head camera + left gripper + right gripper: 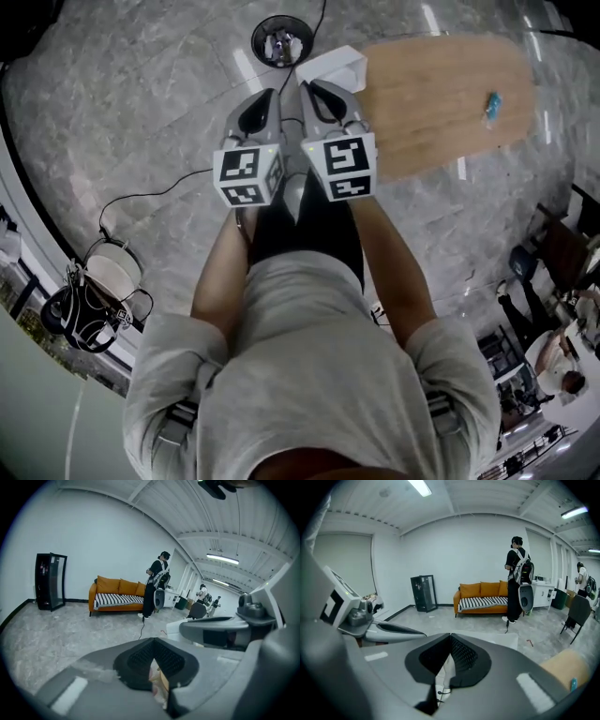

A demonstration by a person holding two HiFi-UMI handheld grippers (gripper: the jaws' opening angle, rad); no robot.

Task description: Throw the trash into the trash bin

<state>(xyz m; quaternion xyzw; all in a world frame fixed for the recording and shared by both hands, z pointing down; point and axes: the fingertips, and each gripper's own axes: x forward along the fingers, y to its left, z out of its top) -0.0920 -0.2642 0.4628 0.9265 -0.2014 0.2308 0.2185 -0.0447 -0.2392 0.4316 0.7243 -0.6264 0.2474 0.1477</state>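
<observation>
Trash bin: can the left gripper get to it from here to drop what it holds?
Probably yes. The trash bin stands open-topped on the floor just ahead of the left gripper, which is shut on a pale scrap, with only bare floor between them.

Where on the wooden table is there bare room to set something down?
Nearly the whole wooden table is bare: the wide stretch between the white box at its left end and the small blue item near its right edge. Only those two ends are taken.
</observation>
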